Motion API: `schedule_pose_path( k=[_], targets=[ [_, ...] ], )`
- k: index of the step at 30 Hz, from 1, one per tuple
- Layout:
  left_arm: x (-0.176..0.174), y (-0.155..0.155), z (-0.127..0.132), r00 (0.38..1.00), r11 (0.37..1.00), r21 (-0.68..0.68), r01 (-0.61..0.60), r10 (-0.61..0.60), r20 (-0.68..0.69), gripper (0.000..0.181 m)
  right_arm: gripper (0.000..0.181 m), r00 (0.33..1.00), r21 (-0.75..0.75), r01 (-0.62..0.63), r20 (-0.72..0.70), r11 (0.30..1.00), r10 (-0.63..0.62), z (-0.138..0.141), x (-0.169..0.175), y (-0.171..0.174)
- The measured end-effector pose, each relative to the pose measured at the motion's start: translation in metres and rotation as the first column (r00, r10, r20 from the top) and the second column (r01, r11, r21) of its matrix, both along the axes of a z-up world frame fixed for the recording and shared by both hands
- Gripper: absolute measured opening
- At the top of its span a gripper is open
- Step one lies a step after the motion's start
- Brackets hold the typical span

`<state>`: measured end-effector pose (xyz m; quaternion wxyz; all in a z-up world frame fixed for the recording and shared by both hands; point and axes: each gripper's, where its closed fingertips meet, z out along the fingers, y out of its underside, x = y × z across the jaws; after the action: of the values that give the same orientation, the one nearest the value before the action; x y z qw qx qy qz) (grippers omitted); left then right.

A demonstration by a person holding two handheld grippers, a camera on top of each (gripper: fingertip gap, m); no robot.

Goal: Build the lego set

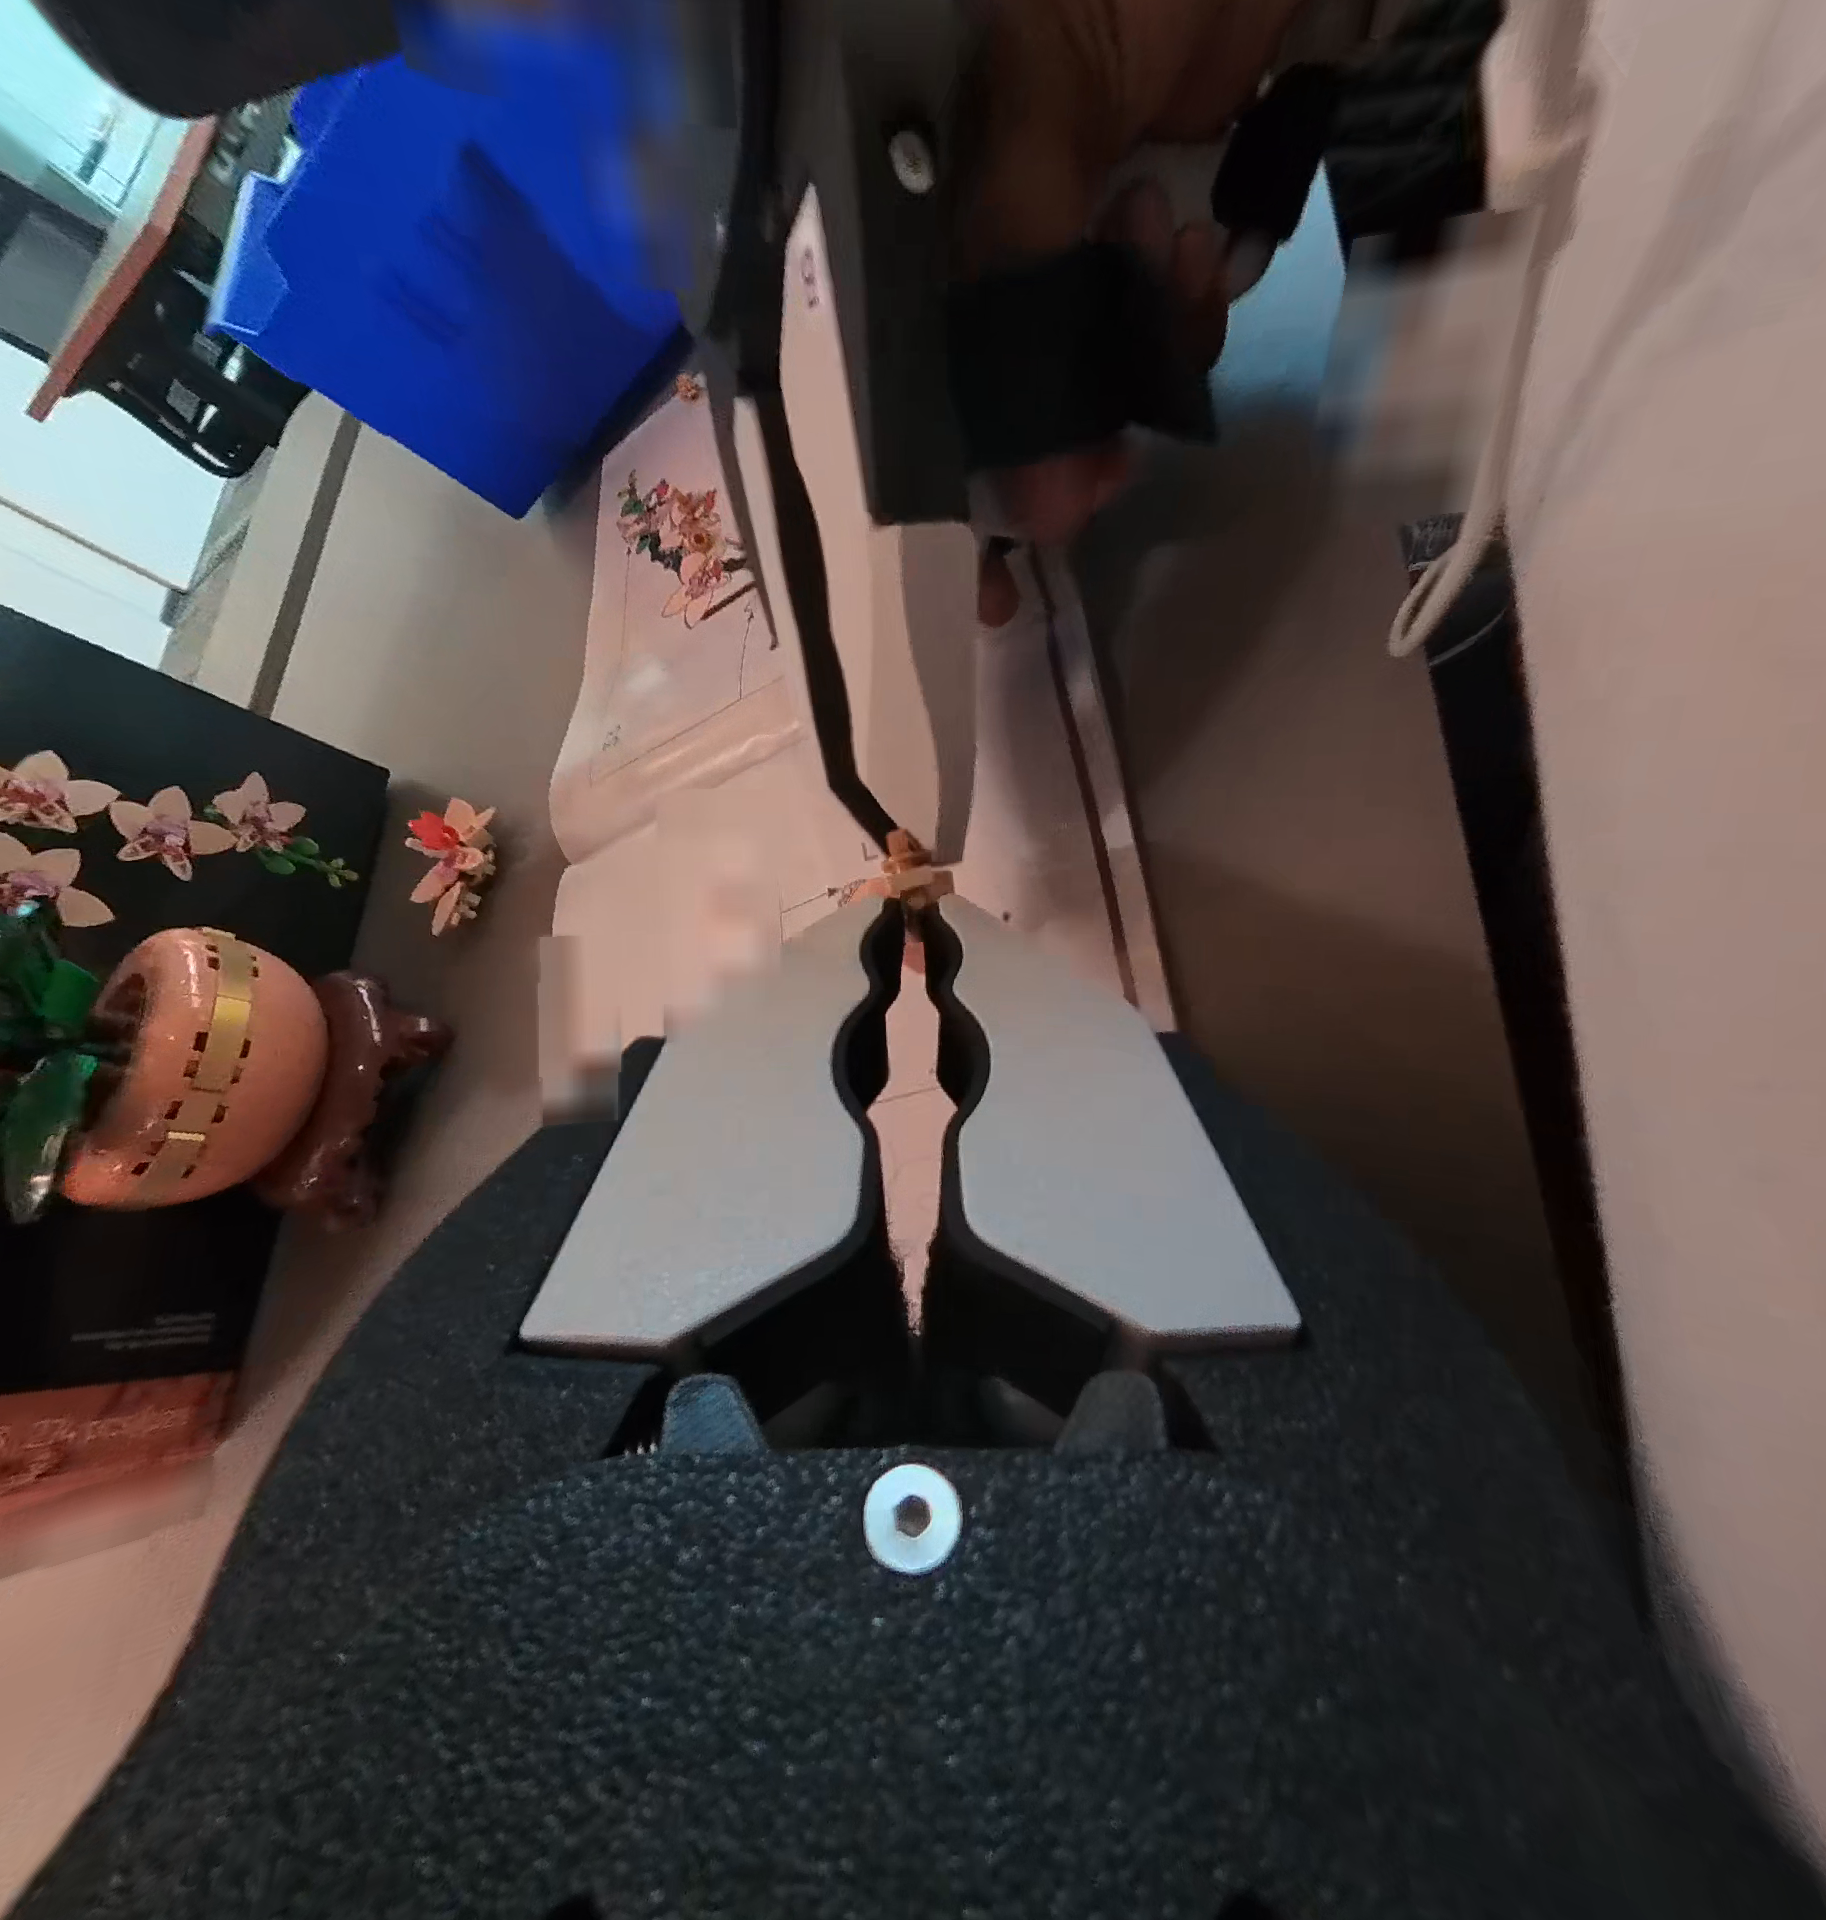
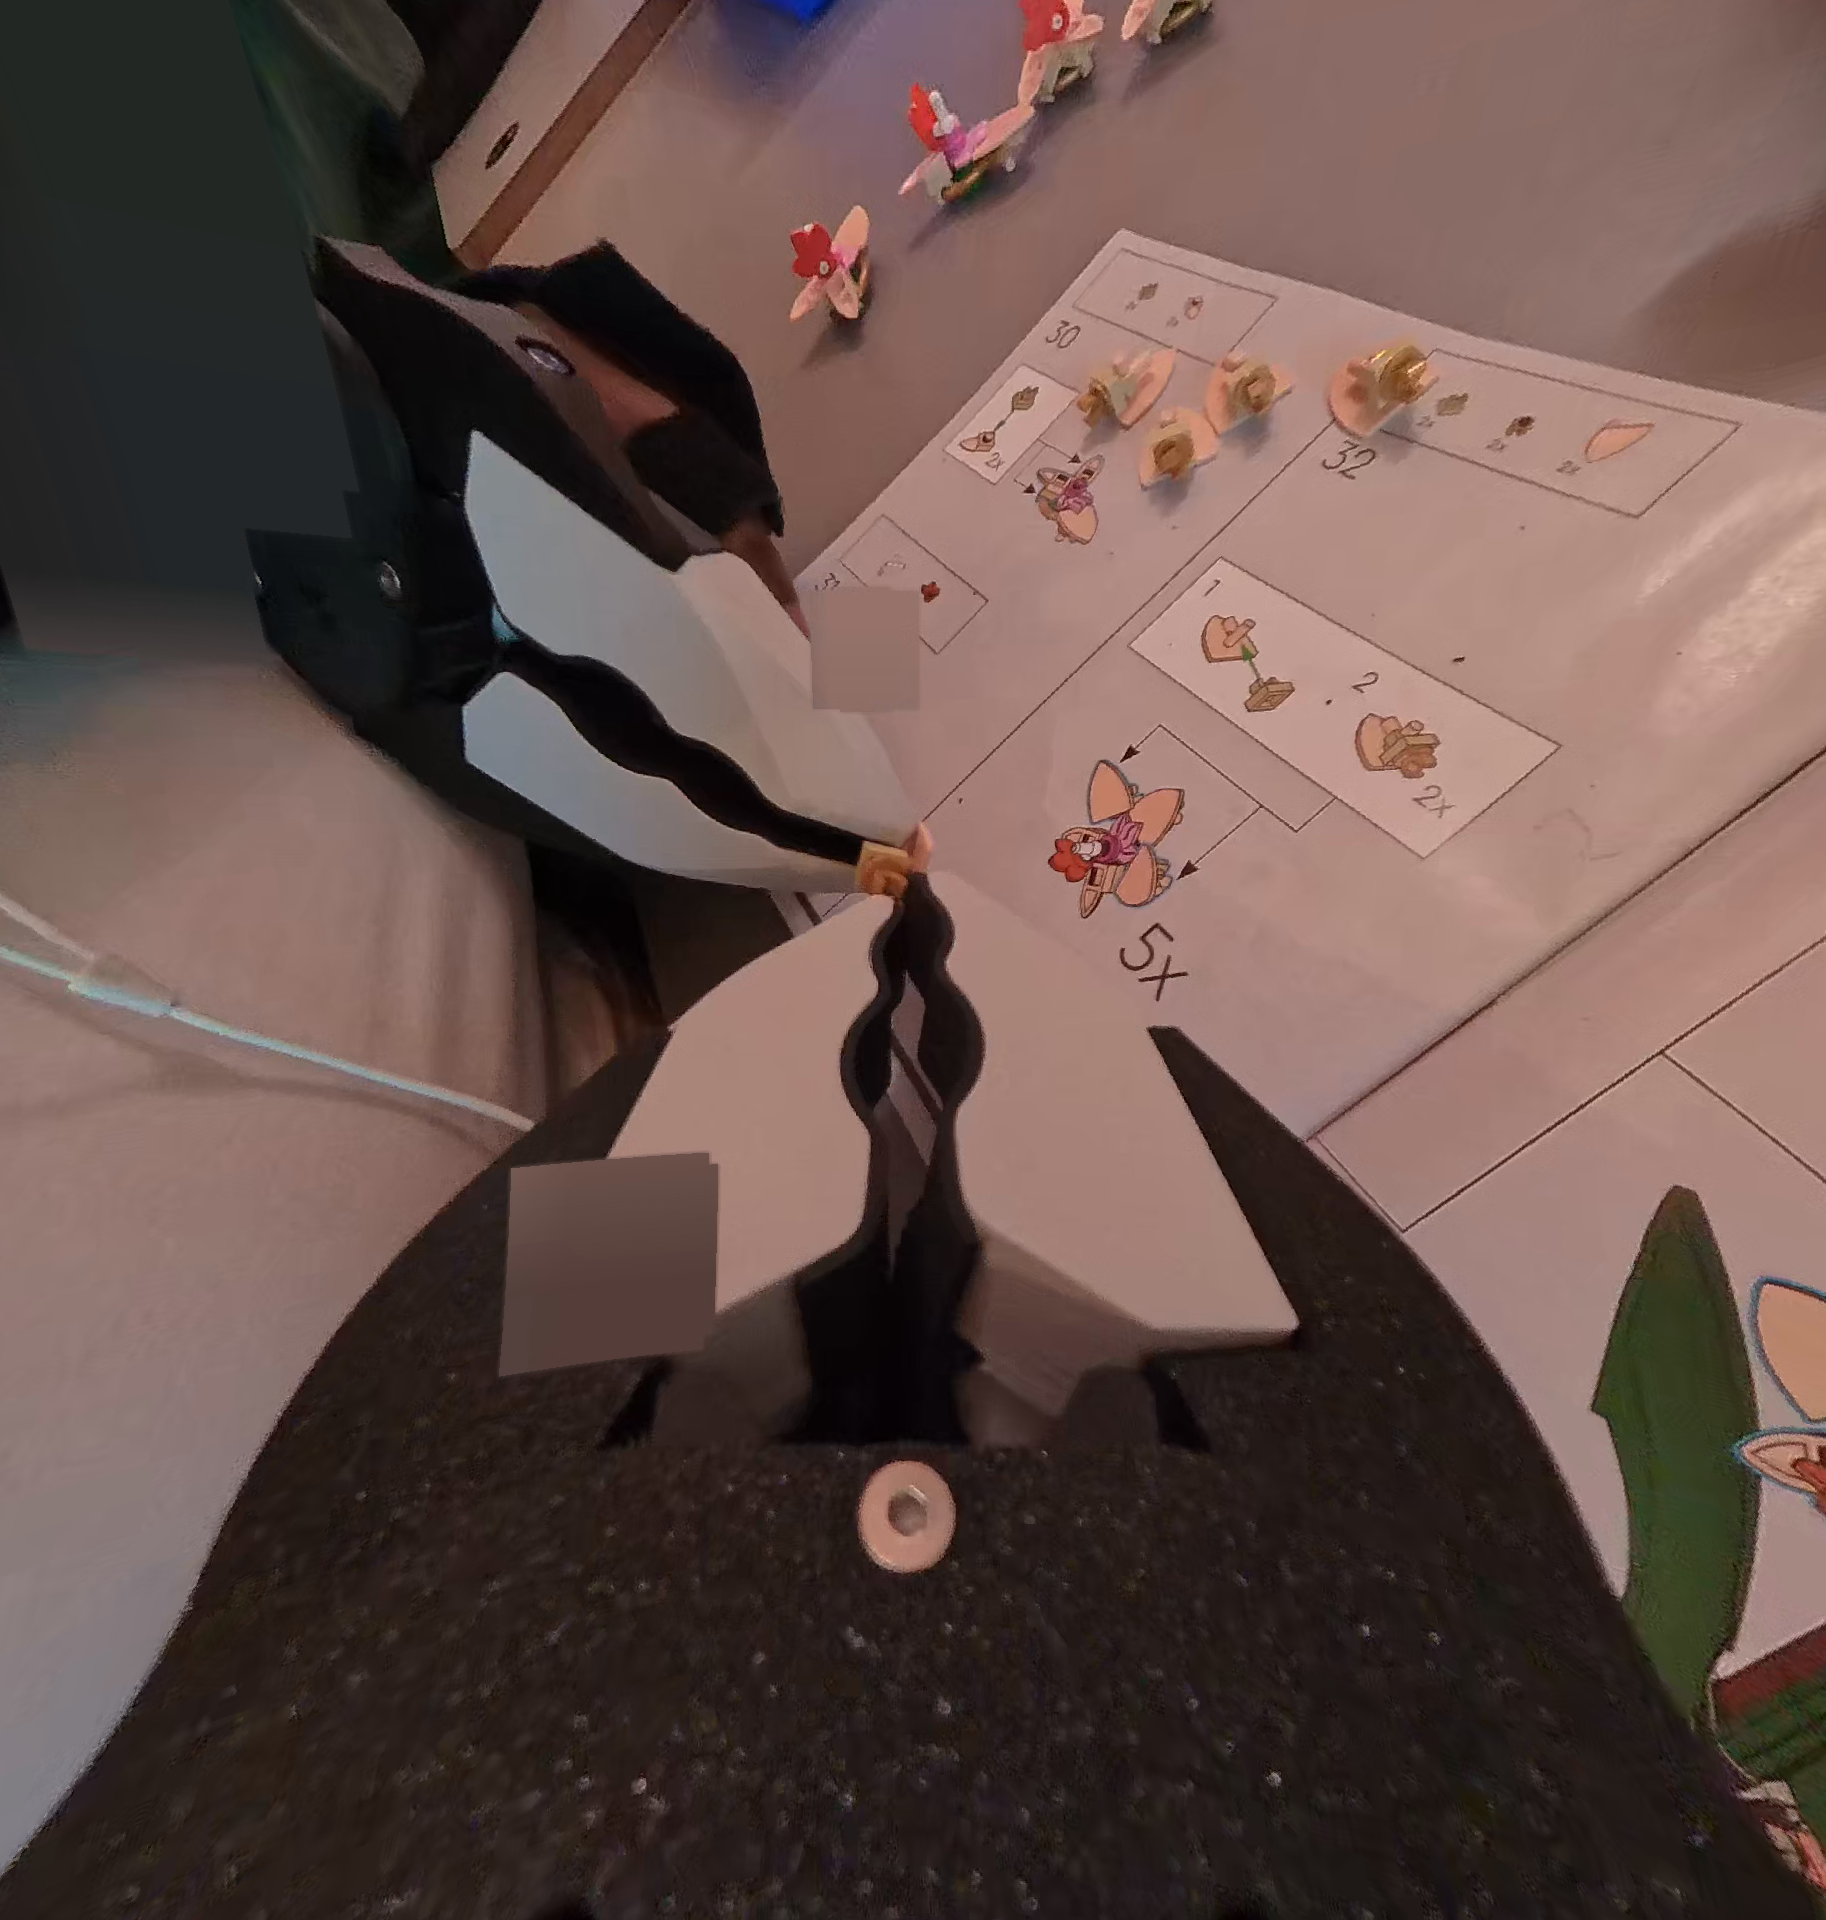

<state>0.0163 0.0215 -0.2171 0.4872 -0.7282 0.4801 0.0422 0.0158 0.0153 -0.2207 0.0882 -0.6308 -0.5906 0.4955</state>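
Grey table [image 2: 1511,156] under instruction sheet [image 2: 1511,582]; small tan piece [image 1: 911,871] is clamped tip-to-tip by left gripper [image 1: 907,920] & right gripper [image 2: 904,899], both closed on it.

Small tan-gold lego piece [image 1: 914,873] at frame centre, pinched between both sets of tips, above the open instruction booklet [image 2: 1408,644]. Four tan petal sub-builds [image 2: 1241,400] sit loose on the booklet's upper page. Three finished red-and-pink flowers [image 2: 831,265] on grey tabletop, upper centre. Lego box [image 1: 161,831] left edge, one flower [image 1: 454,862] beside it
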Motion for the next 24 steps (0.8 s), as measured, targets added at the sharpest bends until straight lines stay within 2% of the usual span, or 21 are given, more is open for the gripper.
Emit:
schedule_pose_path(
  k=[6,15,19,24],
  targets=[
    [0.0,0.002,-0.007,0.999,0.998,-0.06,-0.032,0.03,-0.027,0.004,0.0,0.999,0.027,0.0,0.046,1.0,-0.001,-0.007,0.001,0.002],
    [-0.005,0.003,-0.011,0.988,0.981,-0.171,-0.097,0.115,0.103,0.004,0.001,0.997,0.025,-0.02,0.079,0.999,0.018,-0.007,-0.002,0.004],
    [-0.009,0.002,-0.015,0.983,0.971,-0.209,-0.116,0.142,0.112,0.004,0.003,0.995,0.037,-0.036,0.095,0.999,0.032,-0.009,-0.002,0.004],
    [-0.013,-0.006,-0.021,0.981,0.928,-0.357,-0.102,0.153,0.117,0.003,0.001,0.995,0.079,-0.051,0.089,0.996,0.044,-0.009,0.003,0.009]
  ],
)
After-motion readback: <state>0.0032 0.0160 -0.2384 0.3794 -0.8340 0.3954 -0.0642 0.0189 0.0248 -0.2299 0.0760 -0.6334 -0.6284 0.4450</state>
